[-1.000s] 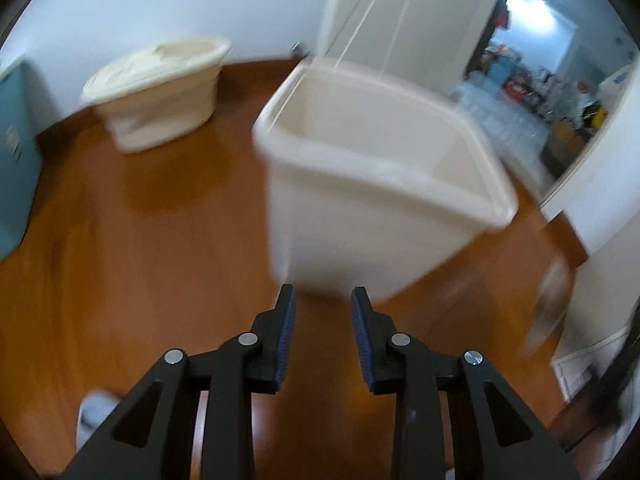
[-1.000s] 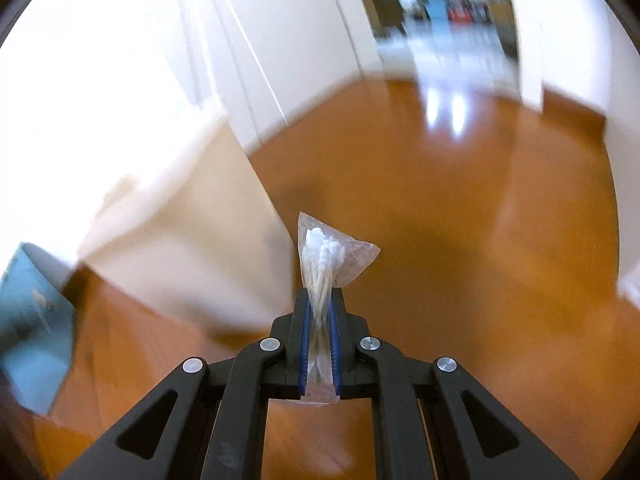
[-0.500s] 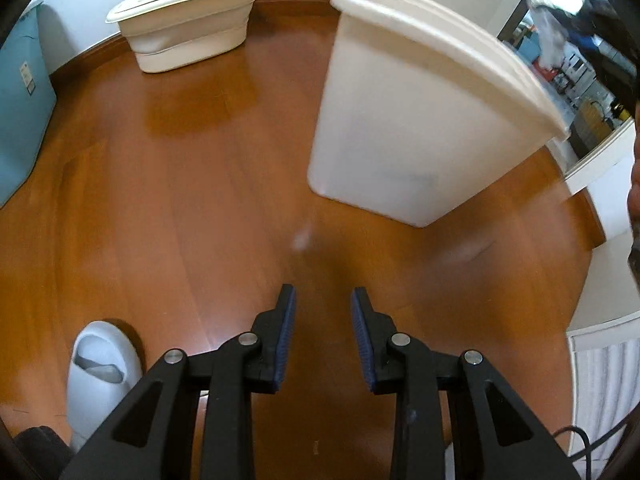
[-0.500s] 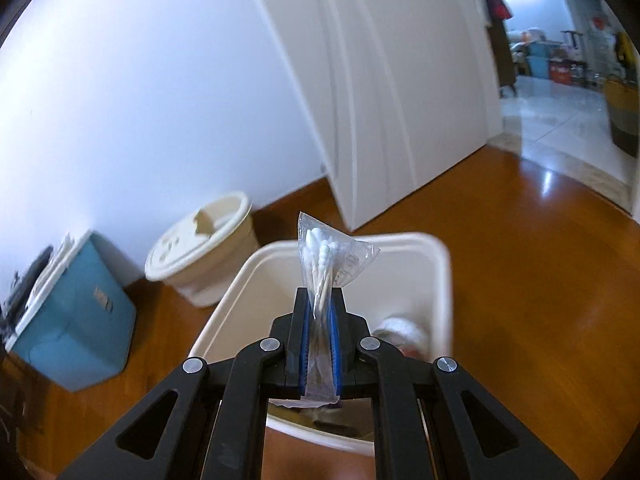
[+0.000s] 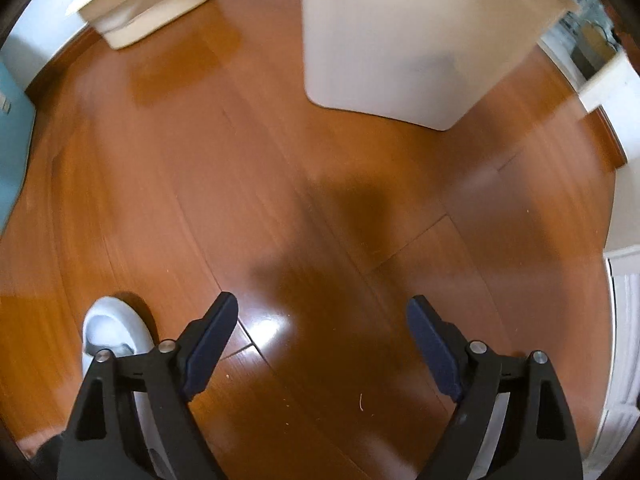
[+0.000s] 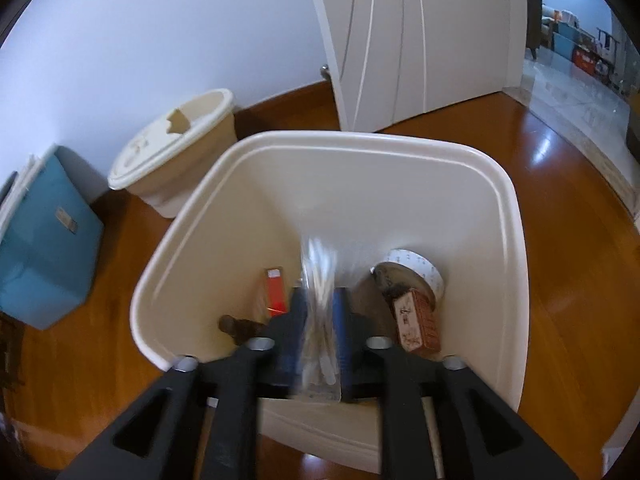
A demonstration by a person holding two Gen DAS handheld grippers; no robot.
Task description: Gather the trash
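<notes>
Over the open top of the cream bin [image 6: 508, 216], the right hand-held gripper [image 6: 319, 296] points steeply down into it. Its jaws are opening, and the clear bag of cotton swabs [image 6: 318, 300] is between the blue pads, blurred, with its lower end level with the finger bases and its top reaching toward the bin's far wall. Whether the pads press on the bag cannot be told from the blur.

On the bin's bottom lie other pieces of trash: a red box [image 6: 275, 292] against the near-left wall, a brown lump [image 6: 236, 325] at the near-left corner, a patterned brown carton [image 6: 416, 320] at the right, and a round white lid [image 6: 416, 268] behind the carton, leaning on the right wall.

Beyond the bin's left side a lidded cream tub [image 6: 176, 160] stands by the wall, and a blue box [image 6: 44, 240] stands farther left on the floor [image 6: 576, 240]. A white door [image 6: 420, 40] is behind the bin.

The left hand-held gripper [image 5: 322, 340] points almost straight down at bare floor. Its jaws are opening, spread wide, with nothing between them. In its view the bin stands at the upper right, well apart from the fingertips, and the tub at the upper left. A pale slipper [image 5: 112, 332] shows just behind the left finger.
</notes>
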